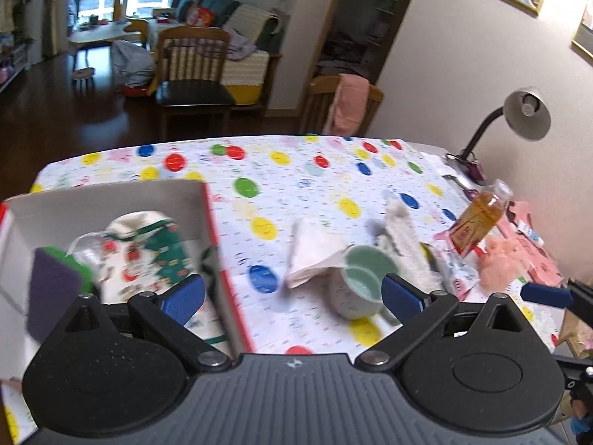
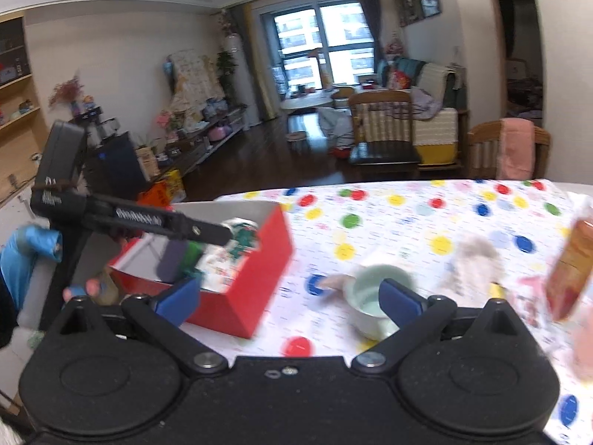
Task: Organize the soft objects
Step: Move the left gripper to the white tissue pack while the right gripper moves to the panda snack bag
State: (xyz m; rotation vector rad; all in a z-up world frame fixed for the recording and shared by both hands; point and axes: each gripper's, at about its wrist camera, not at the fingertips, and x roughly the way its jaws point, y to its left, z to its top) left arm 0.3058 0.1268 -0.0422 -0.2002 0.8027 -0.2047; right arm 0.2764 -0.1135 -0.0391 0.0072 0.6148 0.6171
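Both grippers hang over the spotted tablecloth [image 1: 296,170], and neither has anything in it: the left gripper [image 1: 292,296] has its blue pads spread wide with only table showing between them, and the right gripper [image 2: 289,296] is just as wide and just as bare. The red box [image 2: 255,278] with its pale inside sits at the left end of the table, and that looks like the collecting place, because soft things are in it: a purple and green sponge [image 1: 55,285] leaning at the near left, and a white cloth bag with a festive red and green print [image 1: 148,252] lying beside it. Out on the cloth, well apart from the box, two soft pieces wait. A folded white cloth [image 1: 311,256] lies just ahead of the left gripper, a little right of its midline and touching, or nearly touching, the rim of a pale green cup [image 1: 361,282]. A fluffy grey-white rag [image 1: 402,233] lies farther back, beyond the cup. The cup stands right in front of each gripper's right pad, so I judge it an obstacle, not a target. A bottle of amber drink [image 1: 478,215] and pink packets [image 1: 533,244] clutter the right end, near a desk lamp [image 1: 519,118]. Both views are smeared, so fine contact is hard to call.
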